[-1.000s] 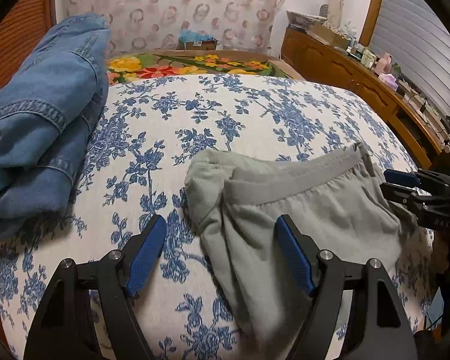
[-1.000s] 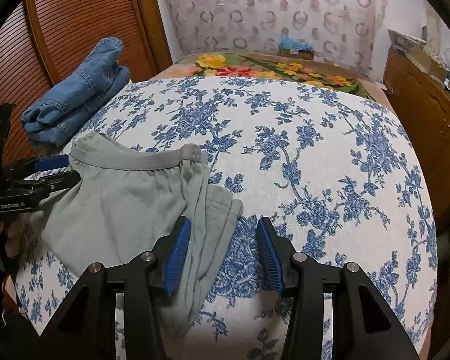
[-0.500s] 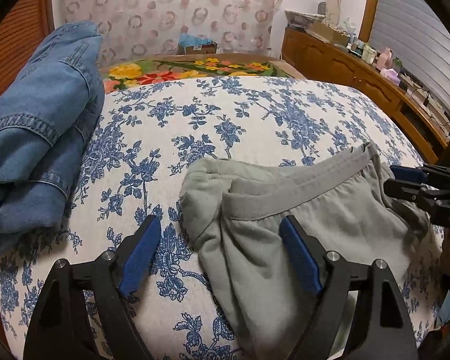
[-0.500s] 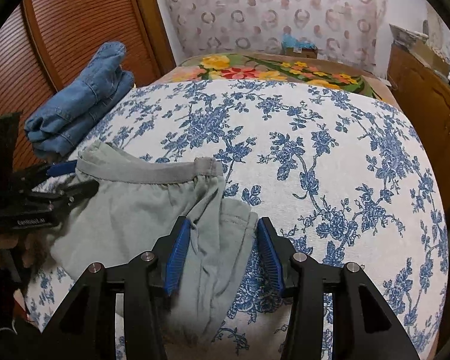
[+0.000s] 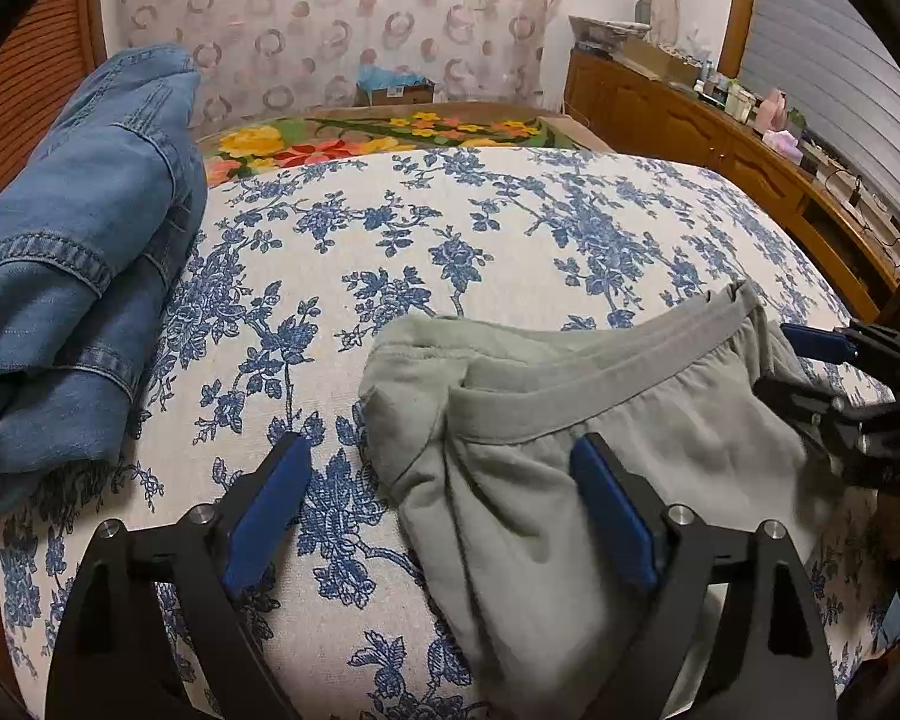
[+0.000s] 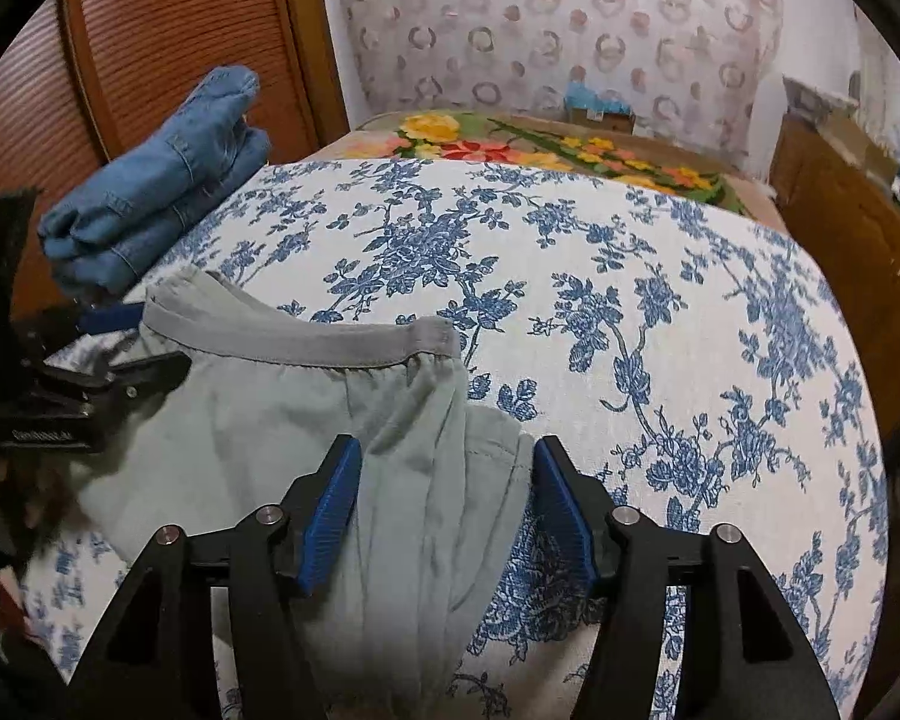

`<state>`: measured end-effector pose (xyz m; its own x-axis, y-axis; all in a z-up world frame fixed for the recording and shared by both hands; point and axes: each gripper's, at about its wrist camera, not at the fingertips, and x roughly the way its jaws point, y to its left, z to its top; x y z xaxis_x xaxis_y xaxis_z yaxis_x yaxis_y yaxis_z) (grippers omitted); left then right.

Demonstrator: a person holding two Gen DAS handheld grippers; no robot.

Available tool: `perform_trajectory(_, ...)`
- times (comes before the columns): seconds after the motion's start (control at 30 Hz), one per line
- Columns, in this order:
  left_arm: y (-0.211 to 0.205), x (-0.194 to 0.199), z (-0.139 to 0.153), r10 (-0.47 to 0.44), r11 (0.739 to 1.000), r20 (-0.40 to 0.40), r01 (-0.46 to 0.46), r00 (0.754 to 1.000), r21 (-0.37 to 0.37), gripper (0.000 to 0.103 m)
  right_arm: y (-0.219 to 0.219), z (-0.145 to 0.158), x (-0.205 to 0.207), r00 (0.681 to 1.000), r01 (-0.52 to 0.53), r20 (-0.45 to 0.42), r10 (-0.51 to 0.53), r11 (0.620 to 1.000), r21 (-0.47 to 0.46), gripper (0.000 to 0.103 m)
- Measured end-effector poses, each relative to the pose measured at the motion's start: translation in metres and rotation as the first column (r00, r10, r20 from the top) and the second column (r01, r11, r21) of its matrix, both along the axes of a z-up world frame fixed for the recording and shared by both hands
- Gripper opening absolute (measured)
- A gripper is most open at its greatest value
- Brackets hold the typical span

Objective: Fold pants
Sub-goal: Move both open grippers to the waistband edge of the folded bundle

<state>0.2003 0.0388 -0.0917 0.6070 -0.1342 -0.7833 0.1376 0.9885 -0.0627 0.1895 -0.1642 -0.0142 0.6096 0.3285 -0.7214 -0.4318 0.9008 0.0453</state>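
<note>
- Both grippers have just been opening: the left gripper (image 5: 438, 510) now stands spread wide and the right gripper (image 6: 447, 516) has parted further than half a second ago, so neither pinches cloth.
- Between the right gripper's blue pads lies the bunched side of the grey-green soft cotton pants (image 5: 570, 432), loose, not pressed; between the left gripper's pads lie that garment's other folded edge and a strip of bare cover.
- This reads as a release after a fold, I judge: the pants rest doubled over, grey elastic waistband (image 6: 306, 339) on top and facing away from the cameras, near the front edge of the bed.
- They lie on the white bedspread with blue flower print (image 5: 510, 228), and the cloth looks lumpy at the sides, so smoothing or one more fold probably remains.
- Further out, a folded pile of blue denim garments (image 5: 72, 276) sits at the bed's left side, well apart from the pants.
- From the left wrist, a wooden sideboard cluttered with small items (image 5: 720, 120) shows along the right wall, plus the right gripper seen from the side at the pants' far edge.
- From the right wrist, a slatted brown wooden door (image 6: 150, 36) behind the denim shows instead, and the left gripper appears side-on at the waistband's left end.
</note>
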Motion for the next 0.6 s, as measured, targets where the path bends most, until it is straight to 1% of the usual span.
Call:
perform_trajectory(0.03, 0.001, 0.0, 0.0, 0.001, 1.0, 0.001, -0.001, 1.0, -0.008, 0.09, 0.003, -0.001, -0.001, 1.0, -0.005, 0.003, 0.006, 1.0, -0.011, 0.071)
perform_trajectory(0.07, 0.002, 0.001, 0.0, 0.001, 1.0, 0.001, -0.001, 1.0, -0.014, 0.09, 0.005, -0.001, -0.001, 1.0, -0.007, 0.006, 0.007, 1.0, -0.021, 0.072)
perform_trajectory(0.13, 0.006, 0.002, 0.002, -0.002, 0.999, -0.003, 0.001, 1.0, -0.04, 0.09, 0.005, -0.001, -0.001, 1.0, -0.01, 0.004, 0.01, 1.0, -0.021, 0.073)
perform_trajectory(0.17, 0.007, 0.002, 0.002, -0.004, 0.998, -0.003, 0.004, 1.0, -0.059, 0.088, 0.004, -0.001, -0.001, 1.0, -0.011, 0.003, 0.011, 1.0, -0.017, 0.073)
perform_trajectory(0.2, 0.01, 0.002, 0.004, -0.011, 0.996, 0.0, 0.011, 1.0, -0.089, 0.08, 0.004, -0.002, -0.001, 1.0, -0.011, 0.003, 0.011, 1.0, -0.015, 0.073)
perform_trajectory(0.27, 0.011, 0.003, 0.005, -0.017, 0.994, 0.004, 0.018, 1.0, -0.112, 0.068, 0.003, -0.001, -0.001, 1.0, -0.012, 0.004, 0.012, 1.0, -0.017, 0.073)
perform_trajectory(0.33, 0.012, 0.004, 0.005, -0.026, 0.992, 0.003, 0.026, 1.0, -0.121, 0.061, 0.002, -0.002, 0.0, 1.0, -0.012, 0.003, 0.012, 1.0, -0.014, 0.073)
perform_trajectory(0.37, 0.011, 0.004, 0.006, -0.031, 0.991, 0.004, 0.031, 1.0, -0.127, 0.054, 0.002, -0.002, 0.0, 1.0, -0.013, 0.002, 0.013, 1.0, -0.011, 0.073)
perform_trajectory(0.43, 0.011, 0.004, 0.006, -0.03, 0.99, 0.005, 0.031, 1.0, -0.137, 0.051, -0.001, -0.001, -0.001, 1.0, -0.013, 0.0, 0.013, 1.0, 0.003, 0.073)
perform_trajectory(0.47, 0.01, 0.004, 0.006, -0.031, 0.99, 0.007, 0.032, 0.999, -0.137, 0.047, -0.002, -0.001, 0.0, 1.0, -0.014, -0.002, 0.014, 1.0, 0.011, 0.073)
perform_trajectory(0.5, 0.01, 0.004, 0.006, -0.034, 0.99, 0.009, 0.035, 0.999, -0.14, 0.04, -0.004, -0.001, 0.0, 1.0, -0.014, -0.004, 0.014, 1.0, 0.02, 0.073)
perform_trajectory(0.6, 0.007, 0.002, 0.007, -0.049, 0.988, 0.016, 0.051, 0.999, -0.144, 0.03, -0.008, 0.0, 0.001, 1.0, -0.011, -0.01, 0.012, 0.999, 0.046, 0.073)
